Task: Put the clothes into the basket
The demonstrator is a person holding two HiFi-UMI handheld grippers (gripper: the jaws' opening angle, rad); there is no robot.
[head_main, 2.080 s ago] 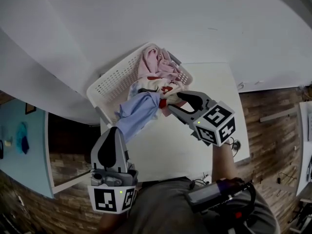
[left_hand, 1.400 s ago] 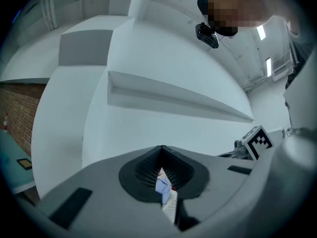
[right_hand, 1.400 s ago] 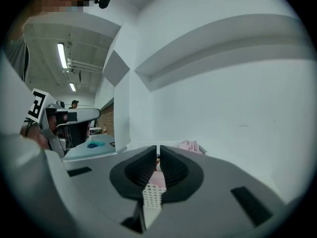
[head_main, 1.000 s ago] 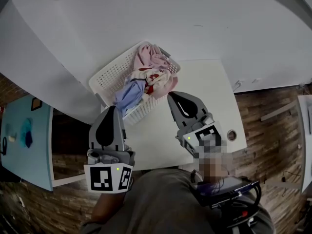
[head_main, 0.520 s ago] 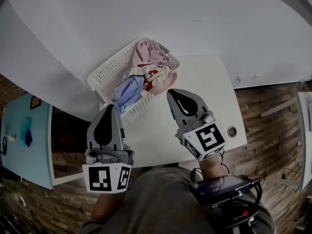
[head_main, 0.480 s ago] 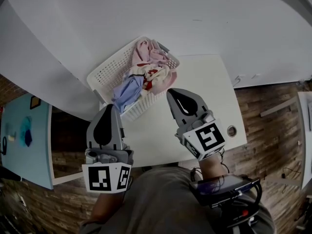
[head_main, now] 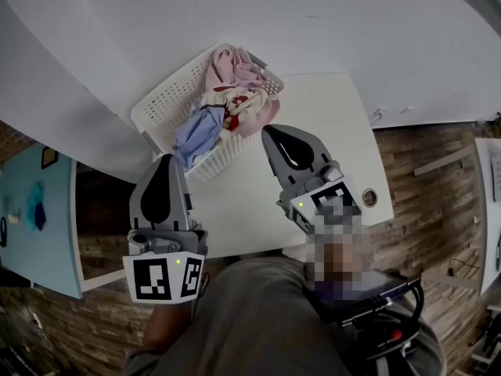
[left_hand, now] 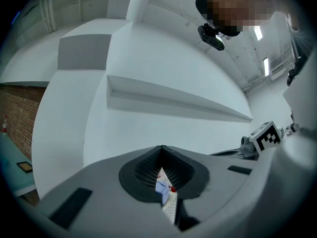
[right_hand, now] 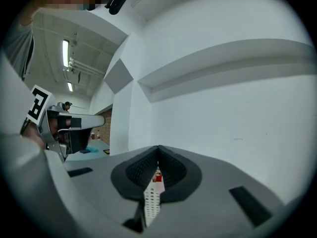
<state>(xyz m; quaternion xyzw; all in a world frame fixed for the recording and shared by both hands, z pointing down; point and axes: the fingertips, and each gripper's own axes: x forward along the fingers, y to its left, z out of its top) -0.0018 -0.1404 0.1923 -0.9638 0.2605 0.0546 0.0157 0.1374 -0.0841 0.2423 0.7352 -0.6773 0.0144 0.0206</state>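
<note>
A white plastic basket [head_main: 160, 104] stands at the far left corner of the white table [head_main: 333, 131]. It holds a pink garment [head_main: 235, 63], a white one with red print [head_main: 239, 104] and a light blue one [head_main: 194, 131] that lies against the near rim. My left gripper [head_main: 162, 161] hangs shut and empty just short of the basket's near corner. My right gripper [head_main: 268, 131] is shut and empty over the table, right of the basket. In the left gripper view the jaws [left_hand: 162, 148] meet, with blue cloth [left_hand: 162, 187] seen beyond them. The right gripper [right_hand: 158, 148] also shows its jaws together.
A white wall with a ledge runs behind the table. To the left stands a light blue surface [head_main: 35, 210] with small items on it. A brick-patterned floor [head_main: 438, 178] lies to the right. A small round fitting [head_main: 369, 197] sits near the table's right edge.
Two seconds ago the right gripper held the blue garment at the basket's edge. That garment now lies in the basket, and the right gripper has drawn back empty. Both grippers have since stayed still.
</note>
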